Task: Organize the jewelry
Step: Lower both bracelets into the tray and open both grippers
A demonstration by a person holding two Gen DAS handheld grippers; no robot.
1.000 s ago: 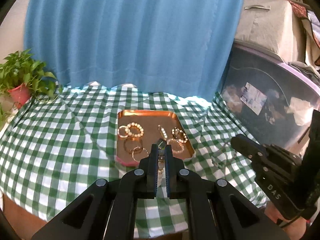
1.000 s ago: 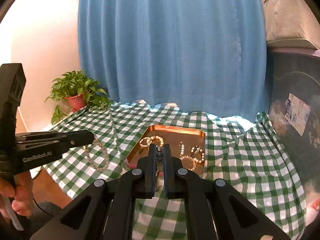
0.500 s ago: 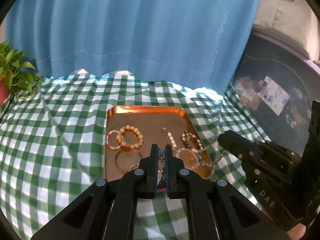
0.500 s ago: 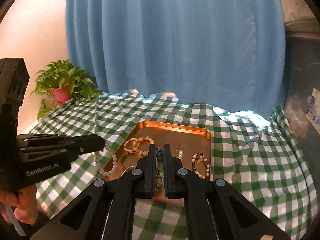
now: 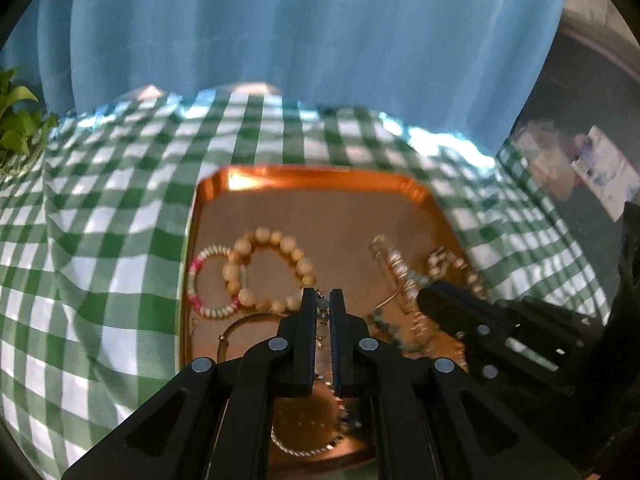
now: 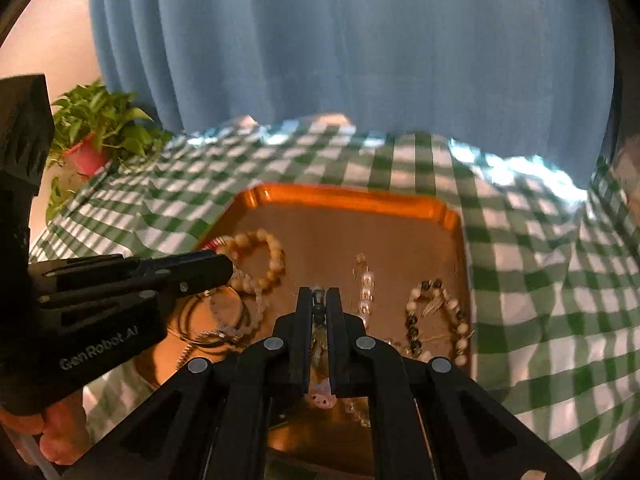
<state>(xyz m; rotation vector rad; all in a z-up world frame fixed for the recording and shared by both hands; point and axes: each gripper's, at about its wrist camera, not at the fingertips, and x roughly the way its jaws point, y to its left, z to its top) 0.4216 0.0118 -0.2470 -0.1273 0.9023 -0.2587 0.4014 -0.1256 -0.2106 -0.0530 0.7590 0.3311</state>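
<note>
- A blue curtain (image 5: 304, 40) fills the upper half of both views.
- A green-checked tablecloth (image 5: 100, 240) spreads across the middle of each frame.
- A copper tray (image 5: 320, 178) sits at the centre on the cloth and holds the jewelry.
- Only the right wrist view shows the whole potted plant (image 6: 96, 132), at mid-left.
- The left gripper (image 5: 324, 300), at lower centre, is clamped on a thin beaded strand (image 5: 322, 320) above the tray.
- The right gripper (image 6: 319, 300) is likewise pinched on a dark-beaded strand (image 6: 319, 314); in the left wrist view its tip is blurred at lower right.
- A large-bead bracelet (image 5: 268, 268) lies left of centre on the tray, overlapping a pink-and-white bracelet (image 5: 200, 280).
- A black-and-white bead bracelet (image 6: 436, 320), possibly with a charm, is clear only in the right view.
</note>
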